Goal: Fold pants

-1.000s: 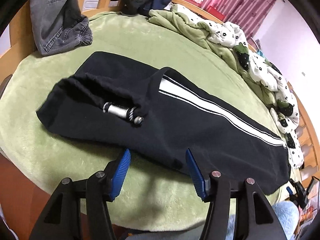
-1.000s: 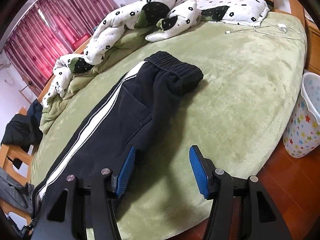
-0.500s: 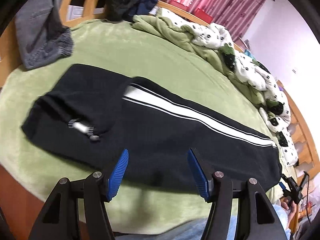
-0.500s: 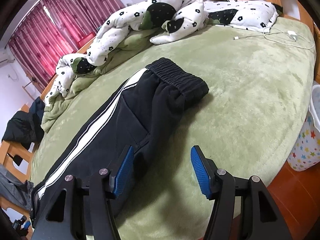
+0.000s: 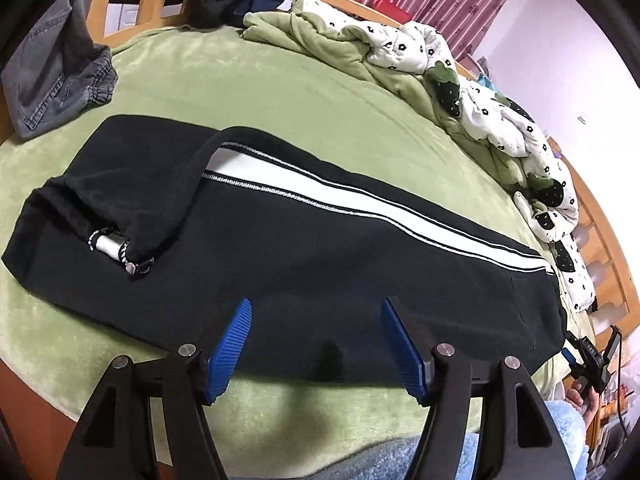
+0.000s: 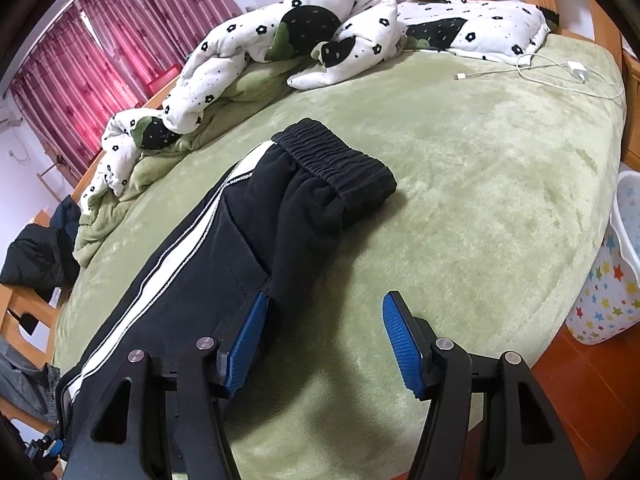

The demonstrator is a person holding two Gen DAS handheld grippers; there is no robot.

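Both grippers wide open over the near edge of the pants, nothing gripped yet.

Biggest first: green blanket (image 5: pixel 280 80) covers the bed, and the black pants (image 5: pixel 320 248) lie across it lengthwise, legs stacked, white stripe up, so I judge the lengthwise fold is done and the crosswise fold is next. Waistband (image 6: pixel 336 160) sits bunched at my right end, w/ a hump behind it; cuffs (image 5: pixel 72 216) at my left, top one rumpled w/ a drawcord toggle (image 5: pixel 130 268) showing. Left gripper (image 5: pixel 316 344) hangs over the near hem, mid-leg; right gripper (image 6: pixel 322 344) has its left finger at the seat edge, the other over bare blanket. I'd flatten waistband and cuff first, then pinch both layers at the hem, lift evenly & keep the stripe straight. Quilt (image 6: pixel 320 40) is well apart, no snag risk.
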